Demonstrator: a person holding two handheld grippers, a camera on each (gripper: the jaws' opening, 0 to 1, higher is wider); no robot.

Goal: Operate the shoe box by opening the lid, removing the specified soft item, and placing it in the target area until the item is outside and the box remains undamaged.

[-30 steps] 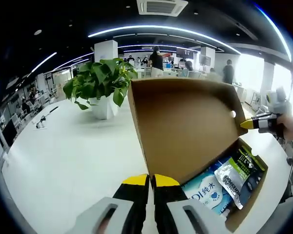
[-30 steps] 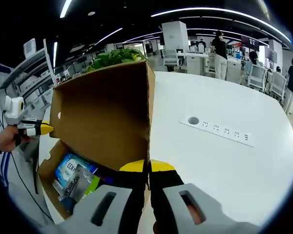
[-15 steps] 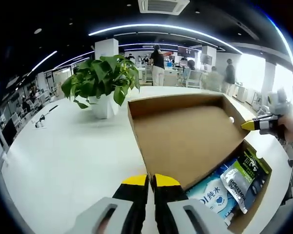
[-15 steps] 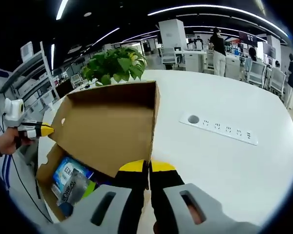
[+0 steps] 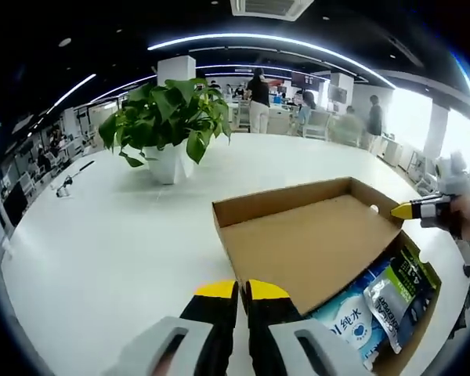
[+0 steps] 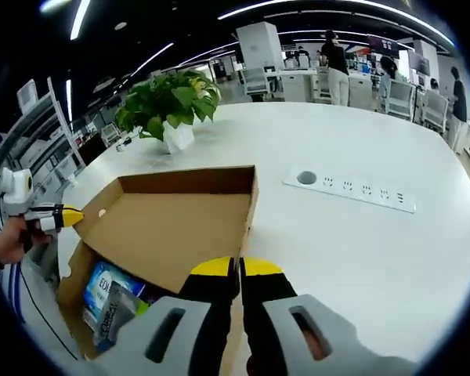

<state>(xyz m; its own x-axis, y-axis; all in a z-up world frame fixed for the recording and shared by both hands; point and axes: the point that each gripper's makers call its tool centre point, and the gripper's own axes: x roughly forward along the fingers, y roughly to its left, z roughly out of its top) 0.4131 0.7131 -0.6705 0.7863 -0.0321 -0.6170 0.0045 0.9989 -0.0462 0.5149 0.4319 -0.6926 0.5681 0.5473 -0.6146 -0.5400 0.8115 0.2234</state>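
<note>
Pouches (image 5: 352,321) just beyond both closed, empty tongs (image 5: 233,291) (image 6: 236,272) look soft, light, slick, best pinched at a top seam, under the thin cardboard lid (image 5: 309,239).

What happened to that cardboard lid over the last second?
The lid swung from nearly upright back and down, almost flat on the table. The packets in the box stayed put. Both grippers, left and right, kept their jaws closed.

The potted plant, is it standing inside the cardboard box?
No, the potted plant stands on the white table well beyond the open shoe box.
</note>
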